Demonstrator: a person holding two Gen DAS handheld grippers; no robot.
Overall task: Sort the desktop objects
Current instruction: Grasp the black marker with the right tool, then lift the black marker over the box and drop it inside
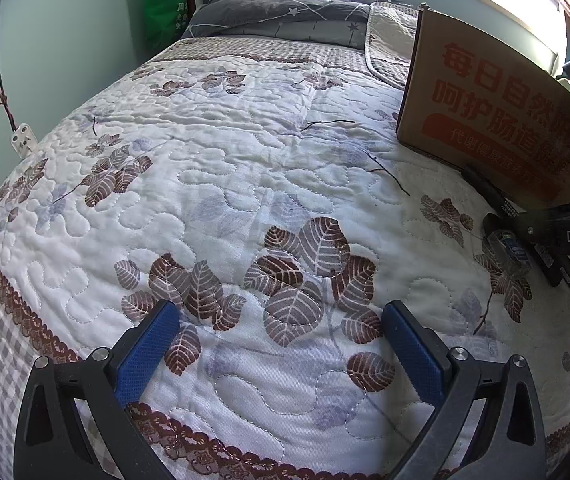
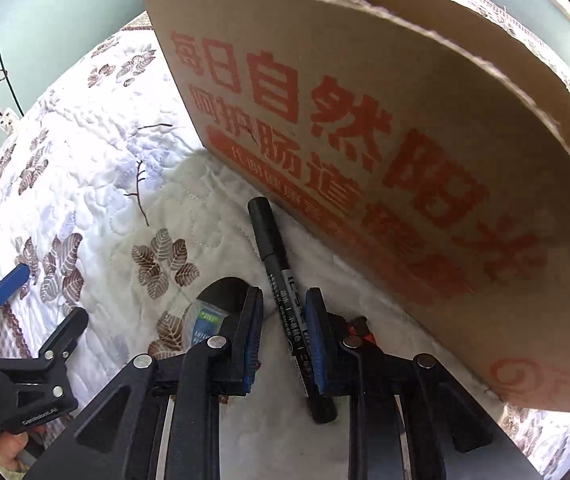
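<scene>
A black marker pen (image 2: 275, 264) lies on the quilt at the foot of a cardboard box (image 2: 385, 140) with red print. My right gripper (image 2: 285, 304) straddles the marker's rear half, its blue pads (image 2: 319, 340) either side with a gap left; it is open. A small clear container with a black lid (image 2: 209, 308) lies just left of it. My left gripper (image 1: 281, 320) is open and empty above the quilt; it also shows in the right wrist view (image 2: 41, 296). In the left wrist view the marker (image 1: 493, 196), container (image 1: 505, 248) and box (image 1: 497, 108) are at far right.
A quilted floral bedspread (image 1: 245, 168) covers the bed. A dark star-print pillow (image 1: 285, 8) lies at the head. A green bag (image 1: 165, 4), cords and a wall socket (image 1: 23, 140) are on the left wall. A red-handled item (image 2: 359, 326) shows behind my right finger.
</scene>
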